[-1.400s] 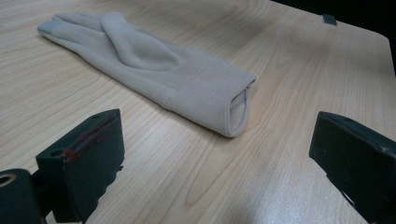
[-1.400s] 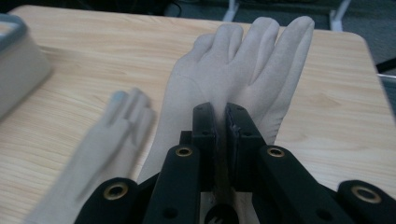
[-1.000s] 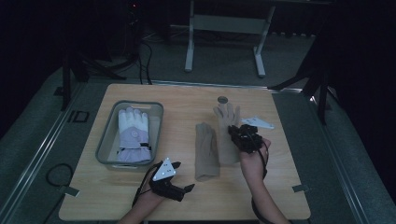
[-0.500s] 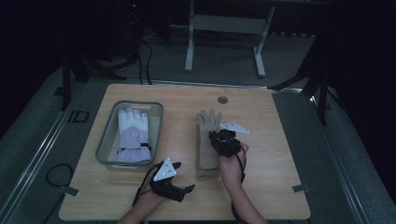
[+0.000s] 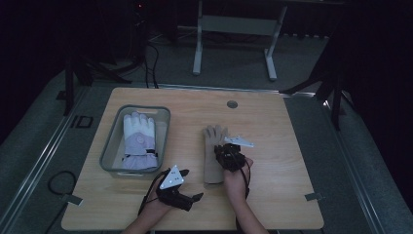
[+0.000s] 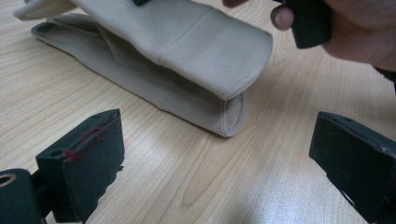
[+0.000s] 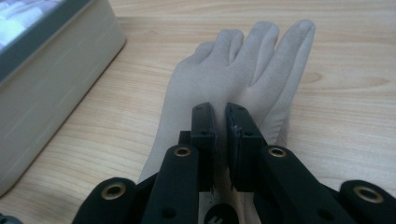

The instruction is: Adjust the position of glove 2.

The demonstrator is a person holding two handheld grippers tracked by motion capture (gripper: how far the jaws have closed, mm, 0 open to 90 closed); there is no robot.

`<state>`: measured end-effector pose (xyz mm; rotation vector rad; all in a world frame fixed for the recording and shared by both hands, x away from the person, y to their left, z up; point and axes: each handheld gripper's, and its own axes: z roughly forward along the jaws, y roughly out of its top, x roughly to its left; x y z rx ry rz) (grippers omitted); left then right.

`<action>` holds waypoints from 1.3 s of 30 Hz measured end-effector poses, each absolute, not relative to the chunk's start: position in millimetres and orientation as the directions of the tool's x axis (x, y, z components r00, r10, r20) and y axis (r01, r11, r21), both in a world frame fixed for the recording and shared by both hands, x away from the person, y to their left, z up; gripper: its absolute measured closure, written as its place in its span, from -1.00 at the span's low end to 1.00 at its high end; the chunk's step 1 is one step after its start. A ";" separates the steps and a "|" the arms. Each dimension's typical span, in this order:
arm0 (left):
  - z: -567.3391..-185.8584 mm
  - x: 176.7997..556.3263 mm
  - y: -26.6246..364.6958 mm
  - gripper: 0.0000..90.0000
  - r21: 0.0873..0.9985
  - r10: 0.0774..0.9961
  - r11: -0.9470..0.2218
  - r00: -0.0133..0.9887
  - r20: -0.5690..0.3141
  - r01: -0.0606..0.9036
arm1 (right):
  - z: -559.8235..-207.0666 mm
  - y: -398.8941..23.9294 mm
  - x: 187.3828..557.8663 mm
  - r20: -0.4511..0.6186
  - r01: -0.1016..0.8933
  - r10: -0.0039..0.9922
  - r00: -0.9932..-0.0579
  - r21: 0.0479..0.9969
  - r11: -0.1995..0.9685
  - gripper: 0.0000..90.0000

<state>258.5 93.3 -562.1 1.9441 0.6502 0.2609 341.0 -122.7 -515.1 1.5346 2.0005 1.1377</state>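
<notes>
Pale wood-grain table [image 5: 287, 146]. Right tool [image 7: 220, 122] jaws nearly together, pinching soft beige suede glove [image 7: 243, 74] lying flat beneath it. Left tool [image 6: 215, 154] jaws wide apart, glove's cuff just ahead.

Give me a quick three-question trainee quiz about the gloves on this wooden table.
1. True or false: the white and lilac padded glove lies inside the grey plastic bin.
2. Which gripper is shut on the beige suede glove? A) left gripper B) right gripper
3. Fill in: the left gripper's jaws stand ____ near the beige glove's cuff.

Key: 1 true. 2 B. 3 open.
</notes>
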 end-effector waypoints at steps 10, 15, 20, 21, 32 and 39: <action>-562.3 259.0 93.2 -0.93 0.884 0.545 -0.333 0.832 -0.102 0.327 | -536.6 -120.7 344.2 0.157 0.658 0.927 -0.341 0.744 0.116 0.77; -562.4 259.1 93.2 -0.93 0.884 0.544 -0.331 0.832 -0.107 0.329 | -543.2 -117.7 346.1 0.126 0.663 0.927 -0.353 0.733 0.152 0.70; -562.4 259.2 93.1 -0.93 0.884 0.540 -0.336 0.836 -0.102 0.325 | -542.6 -119.3 347.4 0.118 0.662 0.920 -0.375 0.728 0.176 0.53; -562.5 259.3 93.0 -0.93 0.885 0.534 -0.336 0.839 -0.102 0.321 | -540.5 -120.0 347.4 0.111 0.659 0.917 -0.384 0.728 0.188 0.48; -560.8 257.1 87.1 -0.93 0.880 0.507 -0.366 0.858 -0.083 0.301 | -518.4 -151.9 350.2 0.187 0.650 0.806 -0.562 0.702 0.290 -0.37; -557.8 257.8 88.5 -0.91 0.882 0.530 -0.354 0.844 -0.084 0.311 | -512.2 -169.2 347.5 0.244 0.648 0.749 -0.616 0.698 0.306 -0.70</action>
